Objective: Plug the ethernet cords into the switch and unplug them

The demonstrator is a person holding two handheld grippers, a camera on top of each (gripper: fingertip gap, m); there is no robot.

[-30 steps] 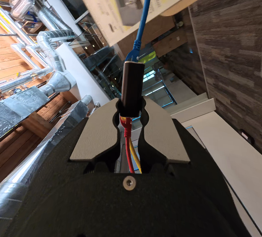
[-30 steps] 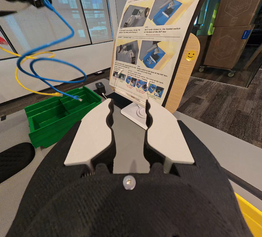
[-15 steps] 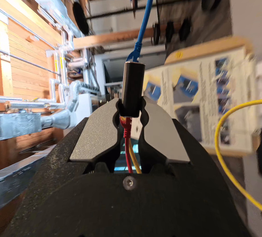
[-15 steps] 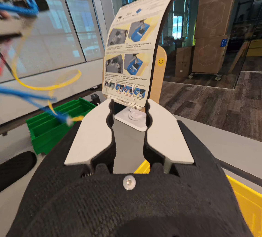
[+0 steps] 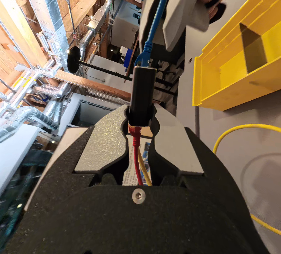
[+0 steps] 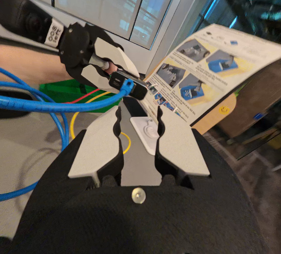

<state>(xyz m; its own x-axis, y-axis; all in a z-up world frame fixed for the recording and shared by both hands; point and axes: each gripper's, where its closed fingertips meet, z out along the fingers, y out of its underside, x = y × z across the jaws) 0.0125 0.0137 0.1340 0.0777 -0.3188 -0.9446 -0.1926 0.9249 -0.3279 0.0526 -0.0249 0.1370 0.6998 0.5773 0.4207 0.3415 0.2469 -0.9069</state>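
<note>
From my right wrist view the instruction sheet (image 6: 209, 70) is smeared with motion blur. The blue cord (image 6: 60, 106) runs off the left edge. My left wrist view cuts off the yellow bin (image 5: 237, 70) at the right edge.

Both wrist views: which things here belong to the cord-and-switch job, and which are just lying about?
Job:
- black switch, clamped in the left tongs
- blue cord, plugged into the switch
- red cord
- yellow cord
- right tongs, open

Lying about:
- yellow bin
- green bin
- instruction sheet on a white stand
</note>
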